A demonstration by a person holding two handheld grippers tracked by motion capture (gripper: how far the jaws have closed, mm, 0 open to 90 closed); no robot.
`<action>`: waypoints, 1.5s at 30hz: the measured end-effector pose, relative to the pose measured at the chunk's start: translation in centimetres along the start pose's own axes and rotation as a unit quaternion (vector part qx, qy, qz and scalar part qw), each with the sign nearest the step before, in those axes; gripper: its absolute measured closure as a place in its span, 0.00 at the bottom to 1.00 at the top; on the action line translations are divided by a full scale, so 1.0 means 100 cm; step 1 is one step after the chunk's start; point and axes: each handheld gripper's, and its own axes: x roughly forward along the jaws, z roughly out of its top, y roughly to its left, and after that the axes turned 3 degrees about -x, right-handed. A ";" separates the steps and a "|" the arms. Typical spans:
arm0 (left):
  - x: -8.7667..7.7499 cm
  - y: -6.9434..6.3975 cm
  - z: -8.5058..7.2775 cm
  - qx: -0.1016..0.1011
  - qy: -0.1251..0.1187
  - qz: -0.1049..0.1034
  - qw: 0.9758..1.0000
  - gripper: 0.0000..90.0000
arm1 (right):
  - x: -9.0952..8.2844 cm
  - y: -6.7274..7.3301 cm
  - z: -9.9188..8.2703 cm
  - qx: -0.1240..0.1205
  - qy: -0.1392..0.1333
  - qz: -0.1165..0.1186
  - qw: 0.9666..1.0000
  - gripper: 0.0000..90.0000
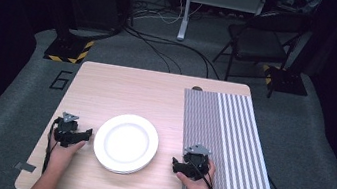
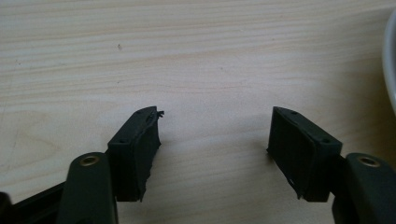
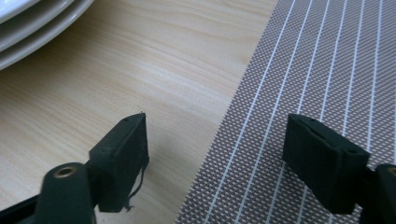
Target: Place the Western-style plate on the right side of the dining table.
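Tabletop (image 1: pixel 107 85) of pale wood spreads under both my tongs. Striped placemat (image 1: pixel 231 134) lies beneath my right tongs (image 1: pixel 175 165), whose jaws stand apart, nothing between. Stacked white plates (image 1: pixel 126 143) sit between my hands, just beside my left tongs (image 1: pixel 88 134), jaws likewise apart, empty

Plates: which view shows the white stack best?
High view: the plates show whole, on the table between the two claws. Right gripper view catches stacked rims at top left, proving there are several. Left gripper view has a sliver of rim at its right edge.
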 end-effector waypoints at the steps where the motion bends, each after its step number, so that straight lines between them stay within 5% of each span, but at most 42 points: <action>1: 0.000 0.000 0.000 0.000 0.000 0.000 1.000 0.38 | 0.000 0.000 0.000 0.000 0.000 0.000 1.000 0.25; 6: -0.009 -0.003 0.003 -0.012 -0.003 -0.004 1.000 0.40 | -0.003 0.005 0.005 -0.013 0.000 0.006 1.000 0.29; 8: -0.014 -0.006 0.005 -0.045 0.007 -0.021 0.999 0.40 | -0.005 0.007 0.009 -0.007 -0.004 0.011 1.000 0.44; 10: -0.017 -0.011 0.008 -0.063 0.015 -0.033 0.997 0.42 | -0.008 0.010 0.017 -0.030 -0.010 0.005 0.999 0.46; 14: -0.023 -0.016 0.016 -0.052 0.017 -0.026 0.998 0.42 | -0.011 0.012 0.028 -0.033 -0.007 0.014 0.999 0.47; 17: -0.033 -0.013 0.025 -0.070 -0.008 -0.021 0.997 0.42 | -0.013 0.011 0.038 -0.035 -0.014 0.035 0.999 0.52; 23: -0.039 -0.011 0.036 -0.066 -0.016 -0.014 0.998 0.45 | -0.014 0.012 0.045 -0.009 -0.018 0.065 0.998 0.56; 28: -0.049 -0.017 0.044 -0.063 -0.036 -0.028 0.997 0.49 | -0.015 0.011 0.061 -0.010 -0.022 0.069 0.997 0.55; 34: -0.051 -0.029 0.034 -0.049 -0.050 -0.054 0.996 0.57 | -0.022 0.014 0.072 -0.013 -0.045 0.057 0.997 0.56; 42: -0.048 -0.021 0.022 -0.070 -0.027 -0.088 0.993 0.69 | -0.023 0.011 0.066 -0.001 -0.069 0.078 0.995 0.54; 45: -0.052 -0.021 0.021 -0.094 -0.033 -0.111 0.989 0.70 | -0.020 0.010 0.065 0.001 -0.069 0.083 0.994 0.55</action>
